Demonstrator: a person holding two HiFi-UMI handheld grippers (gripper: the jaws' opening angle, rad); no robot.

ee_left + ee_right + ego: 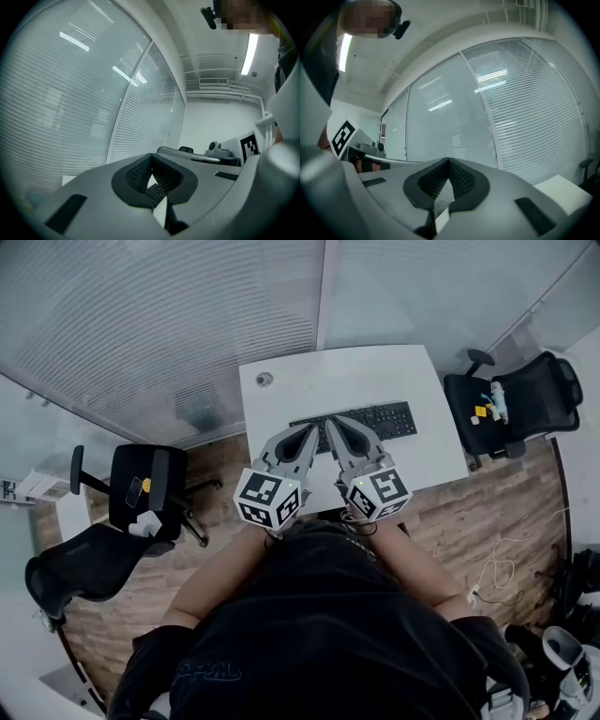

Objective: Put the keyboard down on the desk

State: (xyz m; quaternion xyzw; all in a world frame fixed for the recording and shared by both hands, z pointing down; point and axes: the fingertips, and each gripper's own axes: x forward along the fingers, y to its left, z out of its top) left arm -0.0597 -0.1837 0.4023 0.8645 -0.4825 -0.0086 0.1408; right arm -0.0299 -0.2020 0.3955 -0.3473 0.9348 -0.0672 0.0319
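Note:
The black keyboard lies flat on the white desk, near its middle. Both grippers are held high above the desk and close to the head camera, side by side, pointing toward the glass wall. My left gripper is shut with nothing in it; in its own view the pads meet at the tips, and a bit of the keyboard shows below them. My right gripper is shut and empty too, its tips touching. Neither touches the keyboard.
A glass wall with blinds stands behind the desk. Black office chairs stand at the left and right, the right one with small items on its seat. A white cable lies on the wooden floor. A round grommet sits at the desk's far left.

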